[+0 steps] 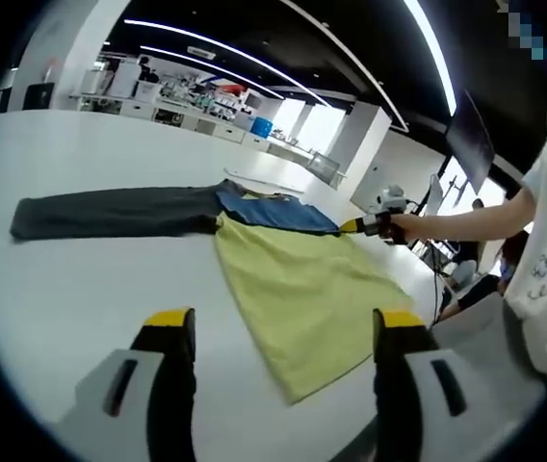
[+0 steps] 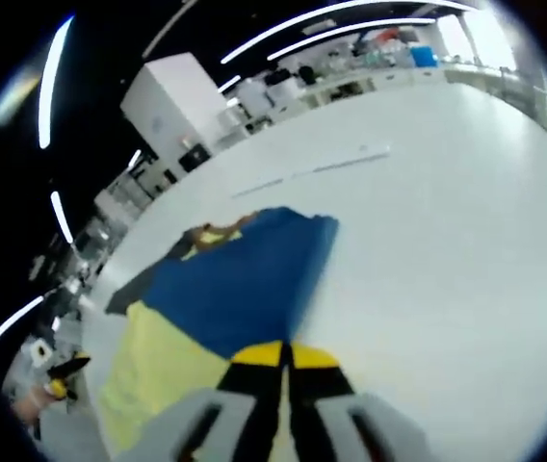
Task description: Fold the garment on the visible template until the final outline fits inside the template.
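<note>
Right gripper view: motion-blurred; the yellow, blue and dark grey cloth garment (image 2: 225, 298) runs under the right tool (image 2: 284, 358), its near edge hidden. Small items on the far white shelving (image 1: 187, 106) in left gripper view too small to identify.

White table (image 1: 91, 289), far shelving with clutter (image 1: 192, 101), blue bin (image 1: 262, 126), ceiling light strips (image 1: 216, 53).

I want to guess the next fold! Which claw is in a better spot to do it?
Probably the right claw: it looks pinched shut on the garment's blue edge, ready to pull it over. The left claw hangs open above the table, holding nothing.
</note>
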Demonstrator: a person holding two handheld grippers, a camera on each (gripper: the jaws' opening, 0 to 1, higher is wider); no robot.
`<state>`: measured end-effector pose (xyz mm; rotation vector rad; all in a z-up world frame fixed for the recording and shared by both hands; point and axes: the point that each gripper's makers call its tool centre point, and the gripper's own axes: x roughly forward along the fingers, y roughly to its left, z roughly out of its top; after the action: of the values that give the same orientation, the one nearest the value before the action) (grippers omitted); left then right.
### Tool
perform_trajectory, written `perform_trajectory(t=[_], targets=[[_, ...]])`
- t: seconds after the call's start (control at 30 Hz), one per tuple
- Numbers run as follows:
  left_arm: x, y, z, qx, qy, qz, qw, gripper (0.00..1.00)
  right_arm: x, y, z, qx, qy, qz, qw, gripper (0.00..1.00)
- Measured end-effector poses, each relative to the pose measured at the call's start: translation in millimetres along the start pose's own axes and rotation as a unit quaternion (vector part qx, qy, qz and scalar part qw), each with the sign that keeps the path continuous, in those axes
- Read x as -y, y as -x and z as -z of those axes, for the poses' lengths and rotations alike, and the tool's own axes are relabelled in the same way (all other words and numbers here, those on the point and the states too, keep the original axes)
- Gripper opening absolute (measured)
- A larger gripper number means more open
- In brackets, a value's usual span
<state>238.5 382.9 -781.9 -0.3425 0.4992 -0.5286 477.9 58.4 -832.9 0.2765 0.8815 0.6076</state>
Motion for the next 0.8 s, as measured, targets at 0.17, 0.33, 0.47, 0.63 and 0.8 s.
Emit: perform_trajectory(t=[0.17,0.33,0.47,0.63,0.8], targets=[[0.6,-1,0.7,-0.001,0.000,0.001,1.0000,0.72,8,0,-6.0,0.003,0.000,0.005,1.0000,0.00],[0.4,-2,-1.0,0.000,-0.002,0.003,1.0000,0.72,9,0,-5.1,0.000,0.003,0.008,1.0000,0.00],[0.6,-3,-5.7,0.002,-0.008,0.006,1.0000,0.72,7,-1,-0.7,-0.007,0.027,0.012,0.9995,0.00],[-0.6,-5,-9.0,-0.003,-0.029,0.008,0.9996,0.73,7,1,-0.2,-0.011,0.041,0.012,0.9990,0.04],[0.3,-8,-11.8,-0.007,-0.033,0.012,0.9994,0.72,1,13,0.7,-0.011,0.043,0.008,0.9990,0.07]])
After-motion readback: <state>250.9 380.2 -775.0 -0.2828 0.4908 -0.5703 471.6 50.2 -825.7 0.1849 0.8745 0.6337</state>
